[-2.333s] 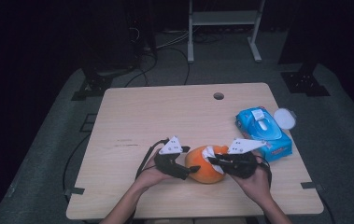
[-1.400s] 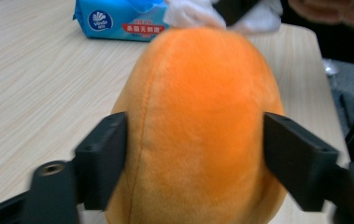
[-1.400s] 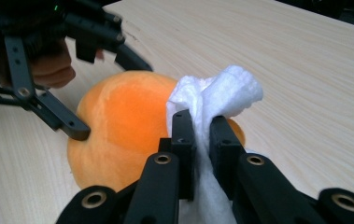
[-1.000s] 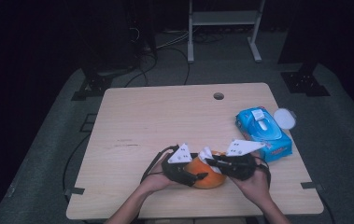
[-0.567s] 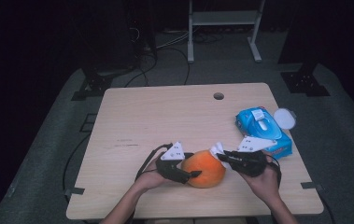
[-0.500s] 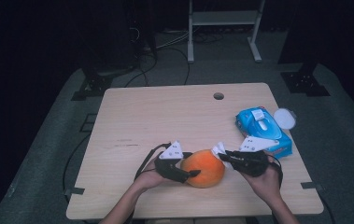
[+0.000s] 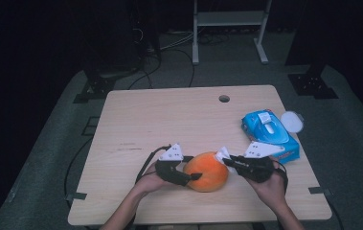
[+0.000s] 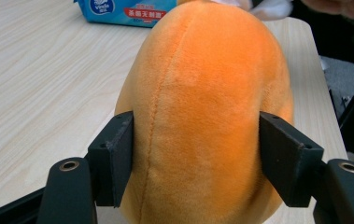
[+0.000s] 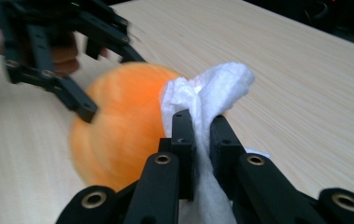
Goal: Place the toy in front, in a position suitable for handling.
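Note:
An orange plush toy (image 7: 207, 171) lies near the front edge of the wooden table (image 7: 169, 120). My left gripper (image 7: 193, 176) grips it from the left. In the left gripper view both black pads press into the plush toy's (image 8: 202, 107) sides; the jaws have just been closing on it. My right gripper (image 7: 227, 160) sits at the toy's right end, shut on a crumpled white tissue (image 7: 223, 154). In the right gripper view the tissue (image 9: 212, 88) stands up between the closed jaws of the right gripper (image 9: 201, 122), touching the plush toy (image 9: 118, 126), with the left gripper (image 9: 109, 81) behind.
A blue pack of wipes (image 7: 269, 134) lies at the table's right edge, a white round lid (image 7: 291, 120) beside it. A cable hole (image 7: 224, 98) is at the back. Dark stands and cables surround the table.
The right gripper with the tissue has slid right, from over the plush toy to its right end. The left gripper stayed on the toy, shifting slightly left.

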### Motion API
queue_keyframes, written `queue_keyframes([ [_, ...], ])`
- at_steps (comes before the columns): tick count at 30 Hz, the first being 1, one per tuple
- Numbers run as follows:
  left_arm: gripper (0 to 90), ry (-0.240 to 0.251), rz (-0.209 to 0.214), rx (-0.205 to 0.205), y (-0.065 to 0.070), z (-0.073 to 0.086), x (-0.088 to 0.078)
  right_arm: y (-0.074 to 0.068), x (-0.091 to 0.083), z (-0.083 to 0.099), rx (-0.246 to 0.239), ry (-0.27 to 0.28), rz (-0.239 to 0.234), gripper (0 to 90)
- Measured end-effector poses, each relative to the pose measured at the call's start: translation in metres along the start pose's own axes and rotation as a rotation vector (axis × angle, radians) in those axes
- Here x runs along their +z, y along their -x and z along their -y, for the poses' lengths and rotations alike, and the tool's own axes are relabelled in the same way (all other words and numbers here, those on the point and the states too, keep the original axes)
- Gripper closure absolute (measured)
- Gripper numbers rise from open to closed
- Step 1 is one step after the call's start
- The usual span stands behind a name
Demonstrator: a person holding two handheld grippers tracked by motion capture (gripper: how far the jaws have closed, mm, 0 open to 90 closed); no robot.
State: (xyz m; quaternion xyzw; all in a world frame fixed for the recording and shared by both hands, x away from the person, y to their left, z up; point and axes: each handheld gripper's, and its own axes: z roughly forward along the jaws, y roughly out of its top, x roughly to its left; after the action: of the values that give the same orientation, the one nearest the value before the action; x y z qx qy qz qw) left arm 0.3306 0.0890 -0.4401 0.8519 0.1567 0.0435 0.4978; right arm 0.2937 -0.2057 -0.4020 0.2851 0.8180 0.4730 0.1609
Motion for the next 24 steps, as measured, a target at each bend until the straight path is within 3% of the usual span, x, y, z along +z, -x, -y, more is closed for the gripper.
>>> queue_keyframes([
  [1, 31.8, 0.001, -0.005, -0.002, 0.0, 0.0, 0.0, 0.004, 0.0, 0.002, 0.019, 0.004, -0.011, 82.0],
  [6, 30.2, -0.001, -0.013, -0.007, 0.0, -0.001, 0.001, -0.004, 0.0, -0.001, 0.007, 0.016, -0.057, 82.0],
  [7, 30.1, 0.0, -0.017, -0.007, 0.001, -0.001, 0.002, -0.013, 0.003, -0.004, -0.004, 0.023, -0.104, 82.0],
  [11, 29.8, -0.001, -0.02, 0.0, 0.004, -0.002, 0.003, -0.024, 0.009, -0.007, -0.039, 0.02, -0.148, 81.9],
  [15, 30.5, 0.004, -0.02, 0.002, 0.006, -0.003, 0.004, -0.022, 0.008, -0.008, -0.04, 0.015, -0.128, 82.0],
  [17, 31.4, -0.002, -0.021, 0.023, 0.009, -0.005, 0.005, -0.012, 0.004, -0.006, -0.006, 0.03, -0.103, 81.9],
  [24, 31.4, -0.007, -0.023, 0.055, 0.017, -0.009, 0.008, 0.005, -0.001, -0.001, 0.042, 0.033, -0.036, 81.8],
])
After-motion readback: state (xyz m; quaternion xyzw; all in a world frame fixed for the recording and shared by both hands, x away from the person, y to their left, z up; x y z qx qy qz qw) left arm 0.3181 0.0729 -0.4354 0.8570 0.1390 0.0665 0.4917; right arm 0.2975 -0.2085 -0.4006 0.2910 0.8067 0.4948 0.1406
